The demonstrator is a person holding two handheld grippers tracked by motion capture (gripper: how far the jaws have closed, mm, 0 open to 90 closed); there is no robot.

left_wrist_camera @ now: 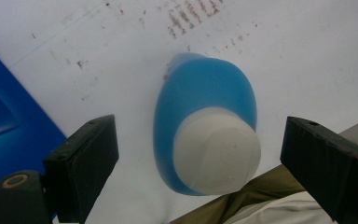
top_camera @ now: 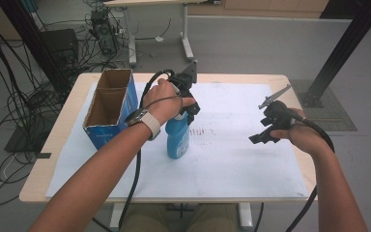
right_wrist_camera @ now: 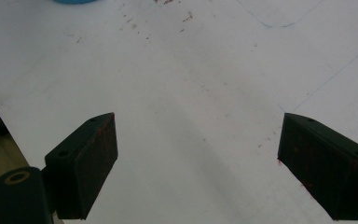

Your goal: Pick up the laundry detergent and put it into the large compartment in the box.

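Two containers stood on the white sheet [top_camera: 232, 159] covering the table [top_camera: 67, 145]: a blue bottle [top_camera: 178, 137] w/ a white cap [left_wrist_camera: 216, 151], and a blue cardboard box [top_camera: 110, 108] just to its left. Bottle stood upright near the middle of the sheet, blue liquid inside showing thru its body; cap was on. Box was open at the top w/ two compartments, one behind the other; both looked bare brown cardboard inside, tho the bottoms weren't fully visible. Box and bottle were near each other, not touching.

Left gripper [top_camera: 186, 104] hung right above the bottle, pointing down; in the left gripper view its jaws stood wide apart either side of the cap, pads clear of it, nothing clamped. Right gripper [top_camera: 263, 135] was held well apart from the bottle over the right part of the sheet, jaws also spread wide w/ nothing between them, just stained white sheet beneath
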